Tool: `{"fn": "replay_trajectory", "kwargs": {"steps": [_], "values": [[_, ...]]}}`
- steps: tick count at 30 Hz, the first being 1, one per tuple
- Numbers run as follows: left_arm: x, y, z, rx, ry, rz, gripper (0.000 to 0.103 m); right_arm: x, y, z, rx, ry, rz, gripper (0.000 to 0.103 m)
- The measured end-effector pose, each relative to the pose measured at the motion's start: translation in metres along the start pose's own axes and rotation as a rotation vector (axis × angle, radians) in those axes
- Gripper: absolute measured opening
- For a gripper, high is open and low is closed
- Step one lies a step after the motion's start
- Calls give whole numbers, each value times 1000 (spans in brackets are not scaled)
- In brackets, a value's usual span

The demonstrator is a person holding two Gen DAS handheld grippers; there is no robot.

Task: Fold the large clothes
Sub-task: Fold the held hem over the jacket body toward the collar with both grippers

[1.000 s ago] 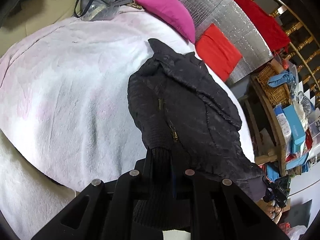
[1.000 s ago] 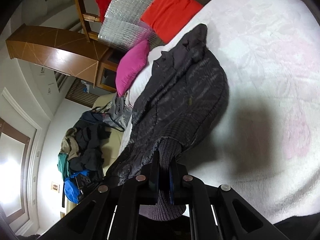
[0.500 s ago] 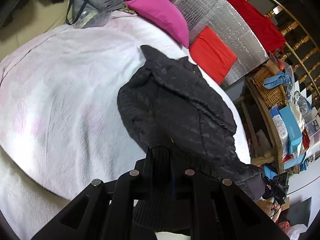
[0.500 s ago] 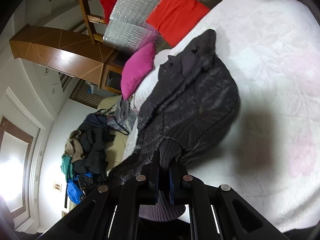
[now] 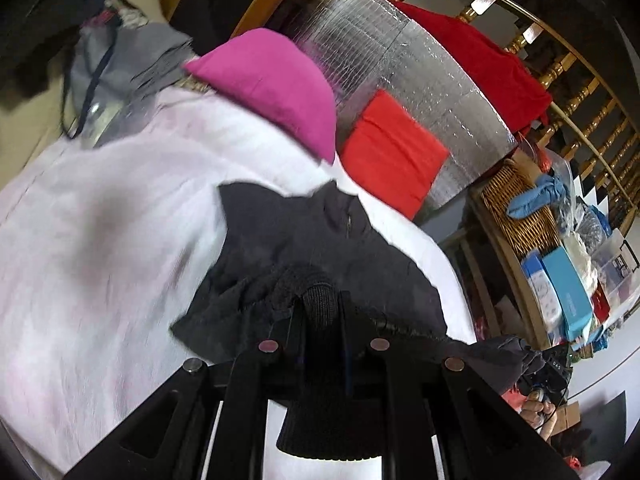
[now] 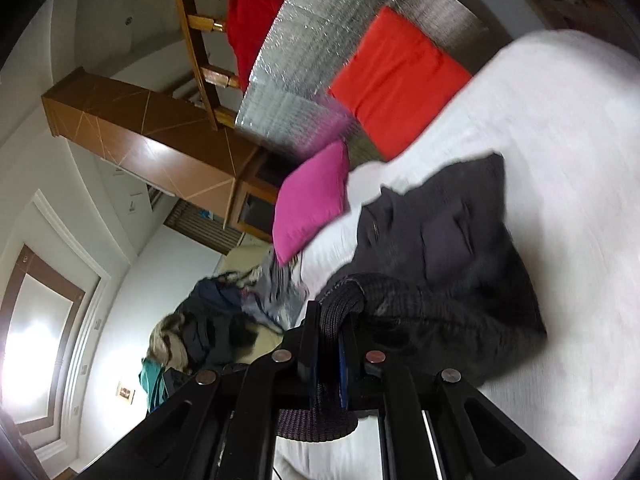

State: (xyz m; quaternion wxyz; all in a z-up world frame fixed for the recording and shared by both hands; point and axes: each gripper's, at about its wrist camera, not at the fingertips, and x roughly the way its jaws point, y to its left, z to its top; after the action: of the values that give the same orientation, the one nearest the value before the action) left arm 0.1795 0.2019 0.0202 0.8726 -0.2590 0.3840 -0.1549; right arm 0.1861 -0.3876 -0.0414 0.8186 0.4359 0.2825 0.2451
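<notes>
Currently mid-fold, by judgement. Left hand-held gripper (image 5: pixel 320 312) clamped narrow on ribbed knit hem (image 5: pixel 318 304) of dark padded jacket (image 5: pixel 320 240); right hand-held gripper (image 6: pixel 330 328) likewise pinched on ribbed hem (image 6: pixel 344 300). Jacket lying on white bed cover (image 5: pixel 100 220), lower part bunched and doubled toward collar; bottom-to-top fold seemingly under way, not laid flat. Left to do: set hem down, smooth, probably fold once more. Room: bare bed cover wide on left of jacket in left view. Ahead, pink pillow (image 5: pixel 276 84) and red cushion (image 5: pixel 394 152) near collar, limiting forward travel. Right bed edge close beside jacket; cluttered shelf (image 5: pixel 560 272) beyond.
</notes>
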Motion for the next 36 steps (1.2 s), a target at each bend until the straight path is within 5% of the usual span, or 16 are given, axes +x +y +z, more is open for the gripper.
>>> {"fn": "replay_trajectory", "kwargs": {"steps": [8, 16, 36], "values": [[60, 0, 64, 11, -15, 35, 14, 61, -2, 67, -8, -19, -48, 7], [127, 20, 91, -24, 19, 89, 14, 129, -27, 109, -2, 12, -144, 7], [213, 51, 111, -73, 68, 146, 15, 191, -87, 133, 52, 28, -269, 7]]}}
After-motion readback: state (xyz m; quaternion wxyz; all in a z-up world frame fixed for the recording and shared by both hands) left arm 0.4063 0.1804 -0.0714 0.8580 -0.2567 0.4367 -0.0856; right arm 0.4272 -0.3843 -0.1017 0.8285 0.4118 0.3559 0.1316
